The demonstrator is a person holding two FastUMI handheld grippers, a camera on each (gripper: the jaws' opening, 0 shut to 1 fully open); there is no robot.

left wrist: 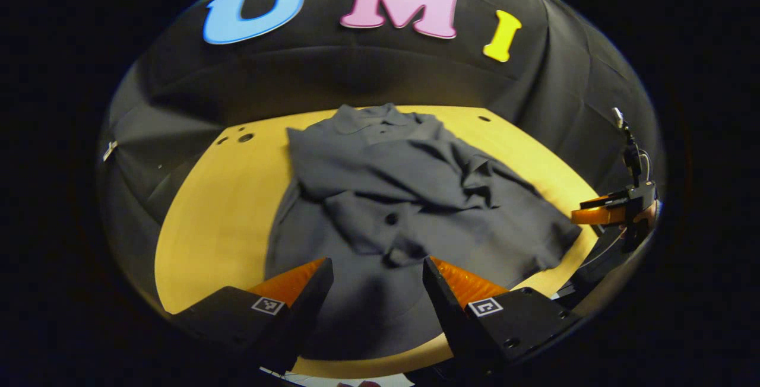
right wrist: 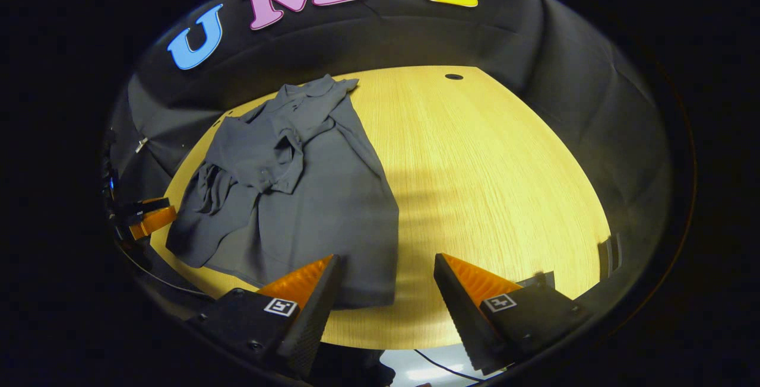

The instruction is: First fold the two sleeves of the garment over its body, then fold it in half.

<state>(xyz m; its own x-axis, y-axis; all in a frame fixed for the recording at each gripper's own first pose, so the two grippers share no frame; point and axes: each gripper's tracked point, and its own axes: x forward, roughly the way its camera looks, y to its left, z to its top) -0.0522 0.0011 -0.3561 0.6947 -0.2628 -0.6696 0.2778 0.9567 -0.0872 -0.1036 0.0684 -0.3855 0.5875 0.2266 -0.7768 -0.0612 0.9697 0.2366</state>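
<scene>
A dark grey collared garment (left wrist: 415,197) lies on the yellow wooden table (left wrist: 219,215), collar at the far end. Both sleeves lie crumpled over its body; one cuff (left wrist: 404,251) ends just beyond my left gripper (left wrist: 377,268). That gripper is open, low over the near hem, with nothing between its fingers. The other gripper (left wrist: 605,212) shows at the table's right edge. In the right gripper view the garment (right wrist: 297,191) covers the left of the table (right wrist: 487,167). My right gripper (right wrist: 386,268) is open at the hem's near right corner, its right finger over bare wood. The left gripper (right wrist: 148,218) sits far left.
Black cloth walls close in the table on all far sides. Small holes mark the tabletop at the far left (left wrist: 245,137) and far right (right wrist: 453,76). A small black clip (right wrist: 611,253) sits at the table's right edge. Bare wood stretches right of the garment.
</scene>
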